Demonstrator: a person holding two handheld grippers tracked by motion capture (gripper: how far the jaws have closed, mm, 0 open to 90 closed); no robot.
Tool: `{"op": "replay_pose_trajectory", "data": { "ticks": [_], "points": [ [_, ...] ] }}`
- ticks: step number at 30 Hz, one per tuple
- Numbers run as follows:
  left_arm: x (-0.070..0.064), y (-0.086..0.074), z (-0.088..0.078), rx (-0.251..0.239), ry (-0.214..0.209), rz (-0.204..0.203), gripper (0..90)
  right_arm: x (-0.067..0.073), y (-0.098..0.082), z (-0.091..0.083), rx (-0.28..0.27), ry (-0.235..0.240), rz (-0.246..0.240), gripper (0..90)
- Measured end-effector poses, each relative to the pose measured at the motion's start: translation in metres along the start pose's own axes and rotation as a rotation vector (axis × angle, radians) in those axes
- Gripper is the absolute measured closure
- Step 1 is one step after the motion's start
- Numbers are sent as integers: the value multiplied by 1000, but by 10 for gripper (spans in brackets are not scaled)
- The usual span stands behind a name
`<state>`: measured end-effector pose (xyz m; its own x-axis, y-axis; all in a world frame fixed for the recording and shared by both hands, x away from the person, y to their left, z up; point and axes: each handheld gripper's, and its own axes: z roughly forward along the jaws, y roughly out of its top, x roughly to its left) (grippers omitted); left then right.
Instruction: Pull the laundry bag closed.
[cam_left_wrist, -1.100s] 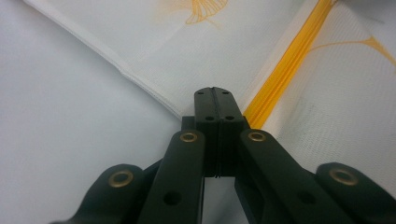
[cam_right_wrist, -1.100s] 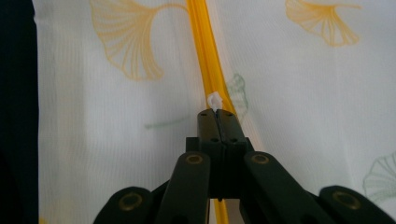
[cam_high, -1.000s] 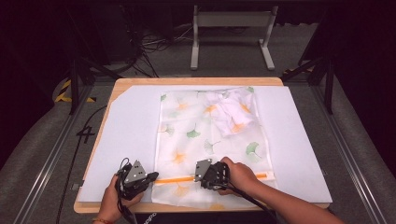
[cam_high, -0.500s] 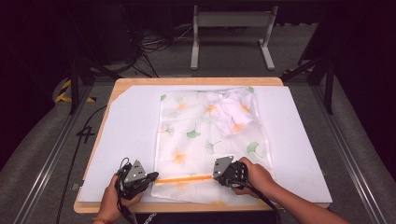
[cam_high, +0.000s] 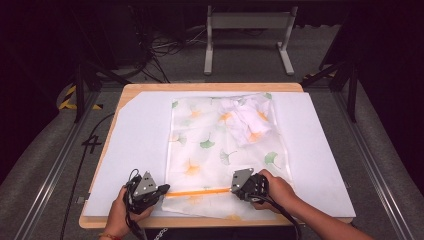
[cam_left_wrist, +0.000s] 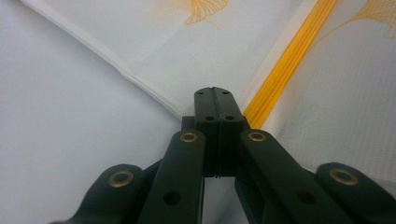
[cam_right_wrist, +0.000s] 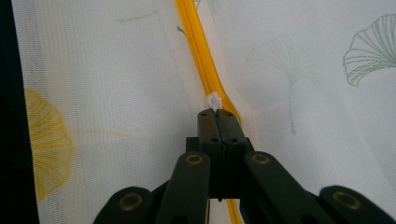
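Here, sheer mesh bag (cam_high: 225, 150) — ribbed orange zipper (cam_high: 200, 192).

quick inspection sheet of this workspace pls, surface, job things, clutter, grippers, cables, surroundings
Surface: white sheet covering a light wooden tabletop; flat.
Job's things: sheer white mesh bag printed with ginkgo leaves, lying flat mid-table; orange zipper runs across its near end; crumpled white cloth sits at its far right corner, inside or on top cannot be told.
Clutter: nothing seen.
Grippers: left gripper shut at the bag's edge beside the zipper's end; right gripper shut on the white zipper pull.
Cables: one trails from each gripper; black cables lie on the floor beyond the table.
Surroundings: grey metal stand, dark floor, rails either side.
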<state>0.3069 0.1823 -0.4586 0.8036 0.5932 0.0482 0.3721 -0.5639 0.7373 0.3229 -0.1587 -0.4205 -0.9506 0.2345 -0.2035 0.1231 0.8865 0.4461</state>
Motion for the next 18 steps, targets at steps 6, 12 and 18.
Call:
{"op": "replay_pose_trajectory", "data": {
  "ticks": [6,12,18],
  "points": [
    [1,0,0,-2,-3,-1,900,-1,-7,-3,1,-2,12,900],
    [1,-1,0,-4,-1,1,900,-7,-17,-13,14,-12,27,900],
    [0,-1,0,-4,0,3,900,-9,-27,-21,29,-21,39,900]
  ]
}}
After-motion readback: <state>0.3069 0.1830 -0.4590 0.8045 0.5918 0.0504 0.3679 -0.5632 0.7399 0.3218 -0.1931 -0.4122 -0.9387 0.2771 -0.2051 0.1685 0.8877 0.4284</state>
